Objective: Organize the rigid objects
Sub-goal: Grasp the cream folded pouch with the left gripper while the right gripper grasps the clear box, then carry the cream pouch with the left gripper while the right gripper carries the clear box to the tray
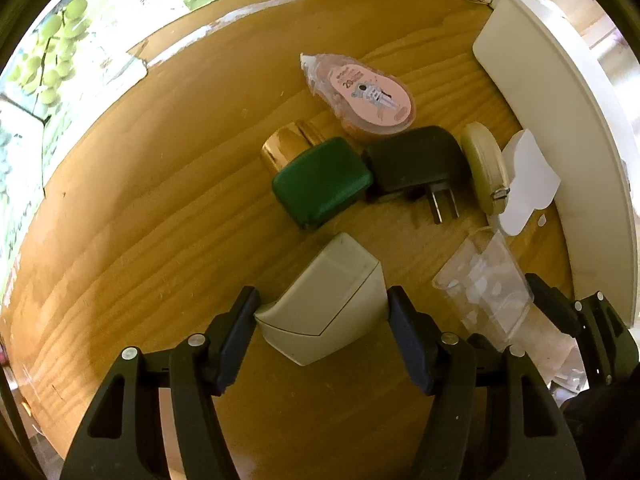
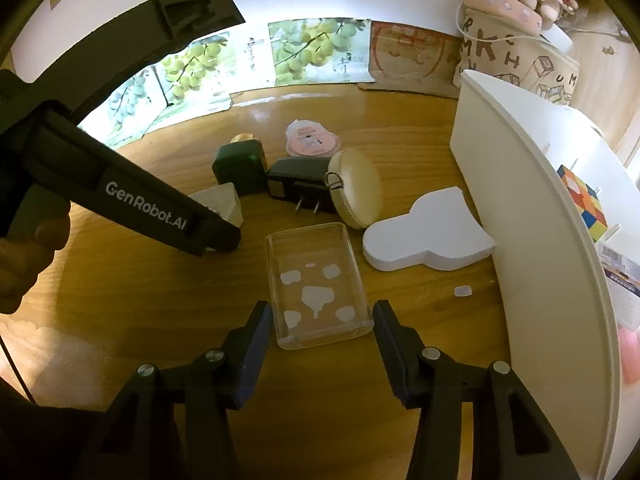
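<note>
My left gripper (image 1: 322, 312) has its pads against both sides of a grey-white plastic box (image 1: 326, 304) on the wooden table (image 1: 140, 240). The box also shows in the right wrist view (image 2: 224, 204), partly behind the left gripper (image 2: 218, 240). My right gripper (image 2: 322, 320) is open around the near end of a clear plastic case (image 2: 316, 286) with white spots, small gaps on both sides. The clear case (image 1: 484, 288) also shows at lower right in the left wrist view, with the right gripper's fingers (image 1: 552, 304) beside it.
A green box (image 1: 322, 182) with a gold cap (image 1: 286, 148), a black plug adapter (image 1: 420, 160), a pink correction tape (image 1: 368, 94), a round beige tin (image 1: 484, 172) and a white cloud-shaped piece (image 2: 428, 232) lie beyond. A white shelf unit (image 2: 528, 184) with a puzzle cube (image 2: 582, 200) stands right.
</note>
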Available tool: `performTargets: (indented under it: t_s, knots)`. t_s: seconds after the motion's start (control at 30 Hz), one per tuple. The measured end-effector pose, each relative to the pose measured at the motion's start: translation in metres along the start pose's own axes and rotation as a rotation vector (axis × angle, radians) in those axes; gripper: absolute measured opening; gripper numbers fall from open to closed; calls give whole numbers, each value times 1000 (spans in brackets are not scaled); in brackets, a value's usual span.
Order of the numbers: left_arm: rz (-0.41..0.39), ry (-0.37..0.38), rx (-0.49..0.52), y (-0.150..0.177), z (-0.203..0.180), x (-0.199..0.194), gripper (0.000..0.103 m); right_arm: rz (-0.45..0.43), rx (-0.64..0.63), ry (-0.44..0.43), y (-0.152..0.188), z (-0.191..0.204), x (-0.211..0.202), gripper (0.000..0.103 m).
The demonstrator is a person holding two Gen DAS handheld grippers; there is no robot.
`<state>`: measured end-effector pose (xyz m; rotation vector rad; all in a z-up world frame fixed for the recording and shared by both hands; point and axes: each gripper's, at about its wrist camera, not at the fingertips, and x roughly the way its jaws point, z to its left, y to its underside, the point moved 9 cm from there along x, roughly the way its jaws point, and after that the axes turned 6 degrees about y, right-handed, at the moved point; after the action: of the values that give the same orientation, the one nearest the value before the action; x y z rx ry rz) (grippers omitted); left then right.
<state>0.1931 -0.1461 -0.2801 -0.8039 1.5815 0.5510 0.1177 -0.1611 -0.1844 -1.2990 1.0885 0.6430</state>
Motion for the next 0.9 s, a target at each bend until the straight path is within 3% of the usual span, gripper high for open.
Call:
performTargets:
  t_s: [0.53, 0.9]
  knots:
    - [-48, 65, -166, 44, 10, -19, 68, 48, -126, -24, -6, 4, -29, 51]
    - [-124, 56, -261, 60, 16, -52, 68, -5, -232, -43, -34, 1, -68, 51]
